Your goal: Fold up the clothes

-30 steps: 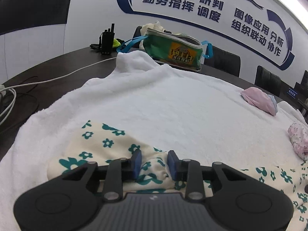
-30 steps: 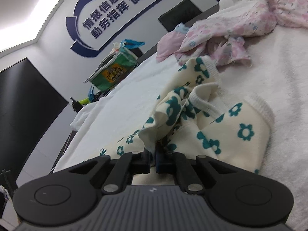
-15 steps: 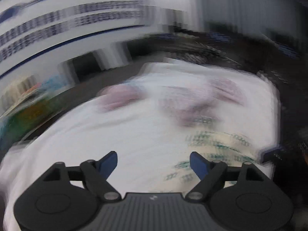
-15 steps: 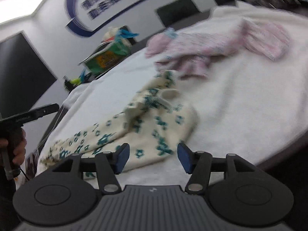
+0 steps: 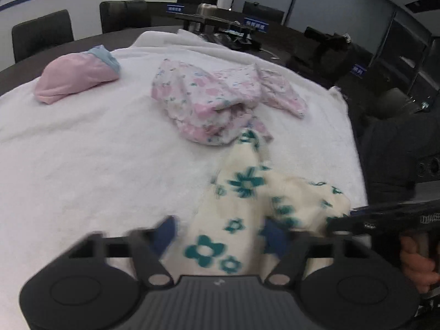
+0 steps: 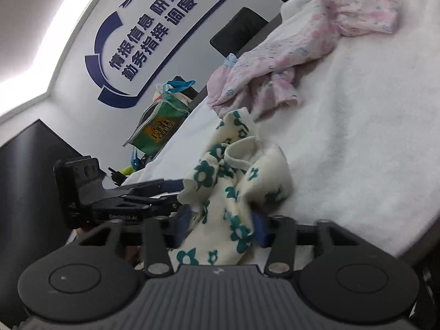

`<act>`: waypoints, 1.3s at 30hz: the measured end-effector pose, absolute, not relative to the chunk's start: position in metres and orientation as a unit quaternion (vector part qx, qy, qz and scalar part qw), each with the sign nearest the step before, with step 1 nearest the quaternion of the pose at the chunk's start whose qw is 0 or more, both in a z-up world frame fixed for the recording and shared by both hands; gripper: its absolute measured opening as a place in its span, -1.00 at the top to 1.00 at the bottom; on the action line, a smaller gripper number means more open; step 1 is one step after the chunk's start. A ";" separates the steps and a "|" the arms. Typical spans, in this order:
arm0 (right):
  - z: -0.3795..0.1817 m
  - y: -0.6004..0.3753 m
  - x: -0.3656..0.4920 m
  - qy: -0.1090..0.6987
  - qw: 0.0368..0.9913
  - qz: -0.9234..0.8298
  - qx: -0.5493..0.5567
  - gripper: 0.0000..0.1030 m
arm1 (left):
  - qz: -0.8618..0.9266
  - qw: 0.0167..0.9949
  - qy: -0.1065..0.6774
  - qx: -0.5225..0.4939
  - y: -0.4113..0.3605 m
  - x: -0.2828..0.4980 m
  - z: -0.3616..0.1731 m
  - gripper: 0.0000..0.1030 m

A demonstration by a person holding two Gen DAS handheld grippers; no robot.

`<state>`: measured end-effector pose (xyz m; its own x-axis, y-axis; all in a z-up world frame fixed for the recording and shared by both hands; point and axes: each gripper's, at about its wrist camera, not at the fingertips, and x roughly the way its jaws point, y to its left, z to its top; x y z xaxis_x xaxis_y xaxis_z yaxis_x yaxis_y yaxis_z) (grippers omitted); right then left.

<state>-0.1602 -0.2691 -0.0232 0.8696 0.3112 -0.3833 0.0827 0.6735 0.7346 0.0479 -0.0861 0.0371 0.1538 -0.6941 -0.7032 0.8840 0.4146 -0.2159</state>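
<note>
A cream garment with teal flowers (image 5: 247, 206) lies bunched on the white towel (image 5: 96, 151) near its front right edge. My left gripper (image 5: 220, 233) is open, its jaws wide apart on either side of the garment's near end. My right gripper (image 6: 222, 222) is also open, with the same garment (image 6: 233, 181) lying between its blue pads; the cloth is not pinched. The left gripper's black body (image 6: 115, 200) shows at the left of the right wrist view. The right gripper's body (image 5: 385, 220) shows at the right of the left wrist view.
A crumpled pink floral garment (image 5: 214, 104) lies just beyond the cream one. A folded pink piece (image 5: 77, 77) sits at the far left. A green bag (image 6: 159, 126) stands on the dark table by the wall. Black chairs (image 5: 41, 33) line the far side. The towel's edge (image 5: 354, 137) drops off at the right.
Both grippers have let go of the cream garment and opened. The left gripper swung from the garment's left end round to face the pink clothes. The right gripper has come back close over the garment.
</note>
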 end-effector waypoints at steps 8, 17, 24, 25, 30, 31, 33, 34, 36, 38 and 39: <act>0.031 -0.222 -0.127 0.202 0.938 0.118 0.256 0.86 | -0.475 0.822 0.308 0.057 -0.037 0.038 0.071 0.91; 0.124 -0.164 -0.031 0.138 0.958 0.236 0.089 0.86 | -0.322 0.924 0.206 -0.027 0.047 0.064 0.142 0.94; 0.168 -0.146 0.091 0.178 0.945 0.272 0.037 0.87 | -0.170 0.963 0.207 -0.019 0.044 0.129 0.153 0.92; 0.165 -0.146 0.111 0.195 0.945 0.262 0.036 0.86 | -0.153 0.961 0.230 -0.014 0.039 0.142 0.145 0.92; 0.097 -0.150 0.199 0.327 0.930 0.168 0.022 0.80 | -0.140 0.935 0.327 -0.002 0.045 0.152 0.113 0.68; 0.079 -0.151 0.207 0.347 0.926 0.145 0.014 0.77 | -0.133 0.932 0.337 -0.001 0.054 0.135 0.115 0.62; 0.057 -0.156 0.205 0.372 0.921 0.117 0.011 0.44 | -0.141 0.936 0.322 -0.019 0.084 0.085 0.123 0.39; 0.055 -0.162 0.195 0.368 0.922 0.120 0.023 0.32 | -0.153 0.940 0.302 -0.033 0.103 0.056 0.128 0.28; 0.065 -0.173 0.164 0.344 0.925 0.148 0.060 0.12 | -0.153 0.951 0.266 -0.032 0.144 0.001 0.131 -0.18; 0.073 -0.182 0.130 0.329 0.922 0.181 0.098 0.08 | -0.121 0.959 0.254 -0.004 0.176 -0.037 0.124 -0.27; 0.075 -0.185 0.111 0.329 0.915 0.201 0.116 0.08 | -0.102 0.961 0.256 0.012 0.189 -0.050 0.117 -0.28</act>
<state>0.1115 -0.1848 0.0747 0.7024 0.4439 -0.5564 -0.2908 0.8924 0.3449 -0.0498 0.1893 0.1167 0.8481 -0.1907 -0.4943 0.2027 0.9788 -0.0298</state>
